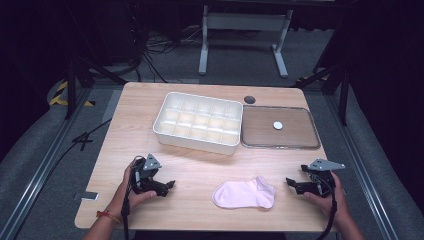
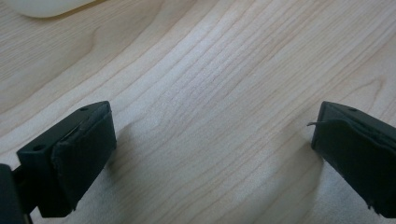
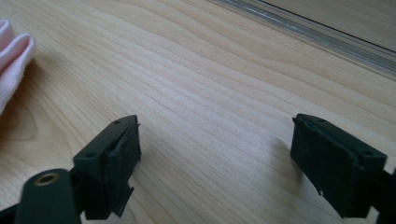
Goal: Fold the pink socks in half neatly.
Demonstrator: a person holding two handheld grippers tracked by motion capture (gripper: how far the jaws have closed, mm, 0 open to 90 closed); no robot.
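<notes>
Pink knit sock (image 1: 243, 194) lying flat on our pale woodgrain table (image 1: 200, 165), long axis left-right, cuff rightward, between our left gripper (image 1: 169, 187) and right gripper (image 1: 291, 183), both jaws apart and empty, white gridded tray (image 1: 198, 122) beyond.

We see the sock (image 1: 244, 194) on the table (image 1: 200, 165) between our two grippers, the left gripper (image 1: 167, 186) and right gripper (image 1: 291, 182); behind it sits the divided box (image 1: 199, 122), with the tray (image 1: 280, 134) to its right.
</notes>
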